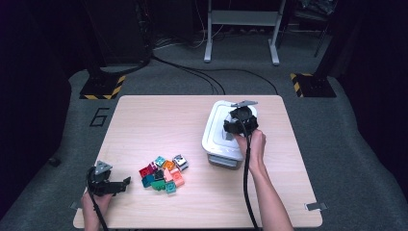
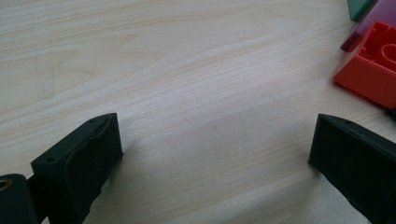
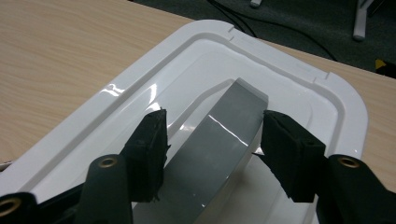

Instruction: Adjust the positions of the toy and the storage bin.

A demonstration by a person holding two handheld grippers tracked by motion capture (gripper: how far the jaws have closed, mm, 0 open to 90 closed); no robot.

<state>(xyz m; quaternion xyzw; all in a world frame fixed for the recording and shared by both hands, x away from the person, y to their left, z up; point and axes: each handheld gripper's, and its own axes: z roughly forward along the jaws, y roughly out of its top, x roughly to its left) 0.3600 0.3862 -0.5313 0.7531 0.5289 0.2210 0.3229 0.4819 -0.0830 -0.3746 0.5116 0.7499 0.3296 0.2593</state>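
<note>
A white box (image 1: 215, 144) with a white lid (image 3: 140, 88) stands on the right half of the table. A grey handle (image 3: 224, 135) arches across the middle of the lid. My right gripper (image 3: 212, 126) hangs over the lid (image 1: 217, 117), open, with one jaw on each side of the handle and small gaps showing. A pile of coloured bricks (image 1: 163, 174) lies left of the box. My left gripper (image 1: 122, 184) rests near the front left corner, open, its jaws pointing toward the pile with bare wood between them. A red brick (image 2: 373, 65) lies just beyond its right jaw.
The light wooden table (image 1: 159, 120) has bare room across its back and left. A purple brick (image 2: 373, 21) and a green one (image 2: 359, 7) lie behind the red brick. Dark floor with cables and stand feet (image 1: 102, 86) surrounds the table.
</note>
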